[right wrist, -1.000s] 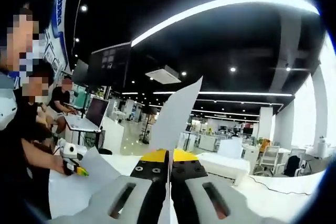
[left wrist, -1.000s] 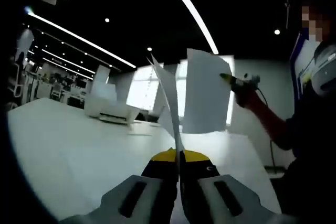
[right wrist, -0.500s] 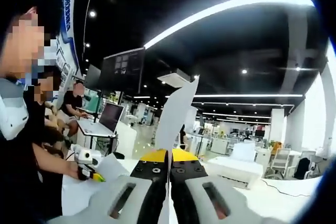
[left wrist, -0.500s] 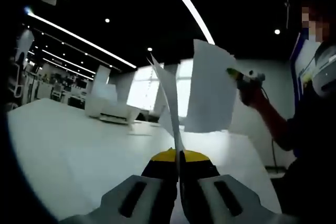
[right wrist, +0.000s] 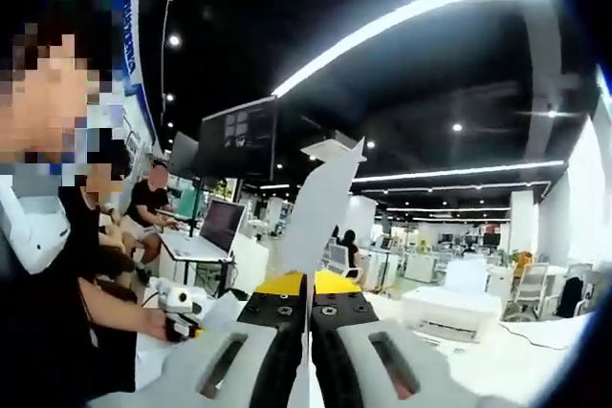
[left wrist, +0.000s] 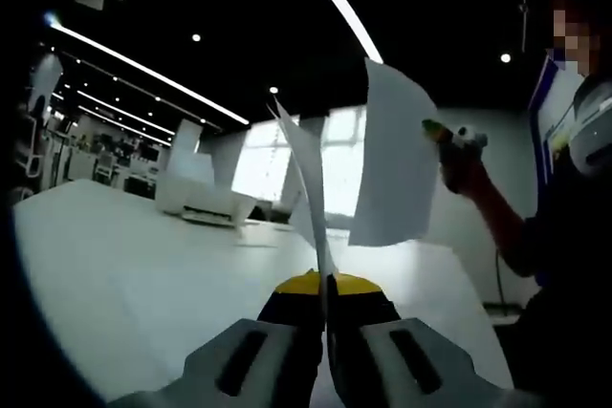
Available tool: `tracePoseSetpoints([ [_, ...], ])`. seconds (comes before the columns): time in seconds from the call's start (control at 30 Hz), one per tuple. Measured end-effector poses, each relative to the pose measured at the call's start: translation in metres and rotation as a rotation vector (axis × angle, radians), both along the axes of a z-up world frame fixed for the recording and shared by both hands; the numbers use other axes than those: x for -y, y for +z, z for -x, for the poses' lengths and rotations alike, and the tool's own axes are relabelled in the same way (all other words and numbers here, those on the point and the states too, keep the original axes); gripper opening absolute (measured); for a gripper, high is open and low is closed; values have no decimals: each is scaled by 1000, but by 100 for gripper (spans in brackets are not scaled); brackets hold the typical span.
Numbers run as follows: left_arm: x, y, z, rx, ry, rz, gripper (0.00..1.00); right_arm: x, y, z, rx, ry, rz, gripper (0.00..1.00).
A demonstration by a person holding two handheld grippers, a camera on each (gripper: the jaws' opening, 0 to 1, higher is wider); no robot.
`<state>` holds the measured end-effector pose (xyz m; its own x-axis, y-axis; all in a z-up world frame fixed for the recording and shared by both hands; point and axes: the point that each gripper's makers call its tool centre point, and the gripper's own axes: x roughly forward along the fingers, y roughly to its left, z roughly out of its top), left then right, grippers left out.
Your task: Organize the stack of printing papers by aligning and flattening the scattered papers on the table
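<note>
In the left gripper view my left gripper [left wrist: 325, 286] is shut on a white sheet of paper [left wrist: 304, 167] that stands up edge-on from between the jaws. To the right, a hand holds my right gripper [left wrist: 438, 131], which pinches a second sheet [left wrist: 392, 160] in the air above the white table [left wrist: 124, 274]. In the right gripper view my right gripper [right wrist: 308, 286] is shut on that sheet [right wrist: 320, 207], which rises upright. The left gripper [right wrist: 184, 327] shows low on the left with its paper [right wrist: 222, 312].
A white printer [left wrist: 206, 203] sits far back on the table, also seen as a printer [right wrist: 459, 308] at the right. The person [right wrist: 48, 236] holding the grippers stands at the left. Behind are a seated person [right wrist: 153, 203], a laptop [right wrist: 215, 226] and a dark monitor [right wrist: 239, 140].
The right gripper and its sheet have drifted right and turned more edge-on in the left gripper view. The right gripper view has panned. Both grips are unchanged.
</note>
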<state>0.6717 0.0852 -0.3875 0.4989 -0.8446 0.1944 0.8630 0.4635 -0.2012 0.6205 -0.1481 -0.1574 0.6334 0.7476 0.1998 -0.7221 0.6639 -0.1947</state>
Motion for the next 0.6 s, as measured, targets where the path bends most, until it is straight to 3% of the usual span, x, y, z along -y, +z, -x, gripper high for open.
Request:
tracePoseSetpoints([
  [0.13,-1,0,-1,4,1,-2,6,-8,0,11,-19,58,-35,0],
  [0.6,-2,-1,-1,6,1,-4,6,-12,-2,20,-48,104,-71,0],
])
